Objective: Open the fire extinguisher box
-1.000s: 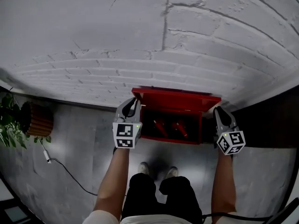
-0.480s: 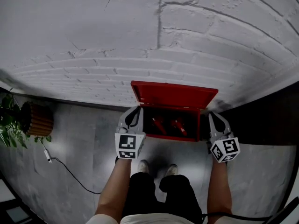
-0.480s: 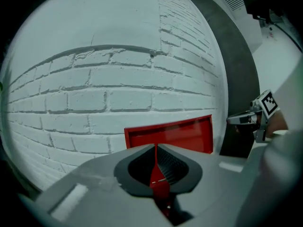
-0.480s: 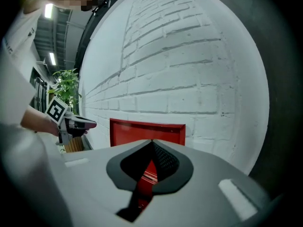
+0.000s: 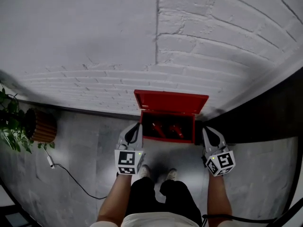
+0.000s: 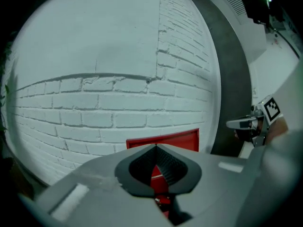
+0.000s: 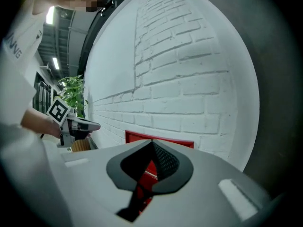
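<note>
1. The jaws of the left gripper (image 6: pixel 155 146) are pressed together at the tips and pinch nothing. Only a diamond-shaped gap lies behind the tips, and red from the box shows through it.
2. The jaws of the right gripper (image 7: pixel 152 141) are likewise closed tip to tip and empty.
3. The fire extinguisher box (image 5: pixel 168 140) stands on the grey floor (image 5: pixel 85 145) against the white brick wall (image 5: pixel 94 41). Its lid (image 5: pixel 171 102) is raised and leans back toward the bricks.
4. Two red extinguishers (image 5: pixel 158 129) lie side by side inside the open box.
5. In the head view the left gripper is near the box's front left corner and the right gripper is beside its front right corner. Both gripper views show the box beyond the tips, not between them.
6. A dark wall panel (image 5: pixel 255 119) begins just right of the box.
7. Well to the left are a leafy plant (image 5: pixel 9 126) and a slatted wooden planter (image 5: pixel 40 126), and a cable (image 5: pixel 71 176) runs across the floor.
8. The person's shoes (image 5: pixel 144 170) are on the floor between the two forearms, in front of the box.
</note>
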Motion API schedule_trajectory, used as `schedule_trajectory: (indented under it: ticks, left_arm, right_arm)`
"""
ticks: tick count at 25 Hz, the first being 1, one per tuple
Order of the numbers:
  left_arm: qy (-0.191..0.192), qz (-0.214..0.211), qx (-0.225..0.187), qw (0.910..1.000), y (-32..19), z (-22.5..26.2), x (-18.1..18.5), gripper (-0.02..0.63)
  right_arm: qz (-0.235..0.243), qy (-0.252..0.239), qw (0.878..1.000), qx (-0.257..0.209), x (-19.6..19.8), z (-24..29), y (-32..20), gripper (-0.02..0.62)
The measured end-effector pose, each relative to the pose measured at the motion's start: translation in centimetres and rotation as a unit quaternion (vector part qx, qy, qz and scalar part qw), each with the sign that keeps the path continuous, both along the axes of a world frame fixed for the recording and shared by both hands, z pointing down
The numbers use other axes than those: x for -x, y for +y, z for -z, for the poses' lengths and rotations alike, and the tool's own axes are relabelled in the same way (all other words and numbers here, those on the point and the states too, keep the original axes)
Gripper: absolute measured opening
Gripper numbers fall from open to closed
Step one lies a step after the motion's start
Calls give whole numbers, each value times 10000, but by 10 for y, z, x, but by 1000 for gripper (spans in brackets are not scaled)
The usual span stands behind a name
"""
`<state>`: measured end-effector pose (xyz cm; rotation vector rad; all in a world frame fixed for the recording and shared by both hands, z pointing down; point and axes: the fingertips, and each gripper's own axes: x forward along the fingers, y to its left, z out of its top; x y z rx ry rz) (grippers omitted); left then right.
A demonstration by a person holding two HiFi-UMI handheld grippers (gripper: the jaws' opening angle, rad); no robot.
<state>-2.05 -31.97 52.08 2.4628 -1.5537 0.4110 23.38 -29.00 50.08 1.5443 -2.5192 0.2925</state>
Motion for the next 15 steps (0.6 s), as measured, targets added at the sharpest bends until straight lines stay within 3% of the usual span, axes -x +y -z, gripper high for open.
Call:
schedule_trajectory:
  ticks: [8, 15]
  left_arm:
    - [203, -174, 272, 9993, 57, 91, -10, 5]
    - [77, -518, -117, 9986, 77, 134, -27, 3]
  right_arm:
    - [133, -82, 9997, -165, 27, 97, 50, 8]
    - [109, 54, 9990, -428, 36, 150, 73, 8]
